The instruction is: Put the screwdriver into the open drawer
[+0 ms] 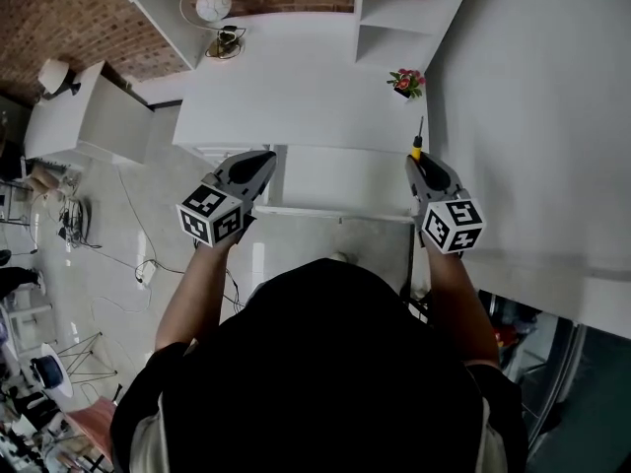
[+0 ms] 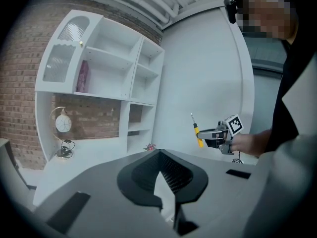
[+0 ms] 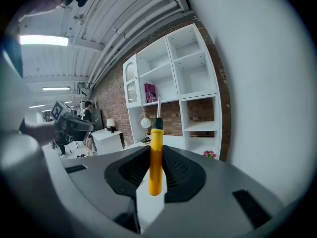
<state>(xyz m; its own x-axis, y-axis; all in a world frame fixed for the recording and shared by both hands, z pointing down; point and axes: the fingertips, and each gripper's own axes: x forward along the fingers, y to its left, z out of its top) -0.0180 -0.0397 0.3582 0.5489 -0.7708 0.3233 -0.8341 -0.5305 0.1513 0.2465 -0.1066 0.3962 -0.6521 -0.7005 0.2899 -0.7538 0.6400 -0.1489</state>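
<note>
**Head view.** Shows the left gripper (image 1: 262,162) at the left front corner of the open drawer (image 1: 340,180), nose pointing forward. Shows the right gripper (image 1: 419,162) at the drawer's right edge, clamped on the screwdriver (image 1: 417,144). Yellow handle between the jaws, black collar and thin shaft pointing forward toward the white desk (image 1: 296,87). Screwdriver held in the air at the drawer's right side, not lying in the drawer. Small flower pot (image 1: 406,82) on the desk near the wall, well ahead of the screwdriver tip. Globe lamp (image 1: 212,6) at the desk's far left.

**Left gripper view.** Shows the left gripper (image 2: 159,155) with both dark pads meeting at the tips, nothing between them. Beyond, at right: the right gripper (image 2: 202,133) in a hand, carrying the screwdriver (image 2: 197,133) near upright, shaft uppermost. White shelf unit (image 2: 99,78) against the brick wall. Flower pot (image 2: 150,147) and globe lamp (image 2: 63,124) on the desk below it.

**Right gripper view.** Shows the right gripper (image 3: 156,170) closed firmly on the screwdriver (image 3: 156,157). Both ribbed pads press the yellow handle from either side; handle end projects below the pads, shaft straight up and away. Left gripper (image 3: 88,127) visible at far left. Shelf unit (image 3: 173,73), globe lamp (image 3: 145,123) and flower pot (image 3: 209,154) behind.
</note>
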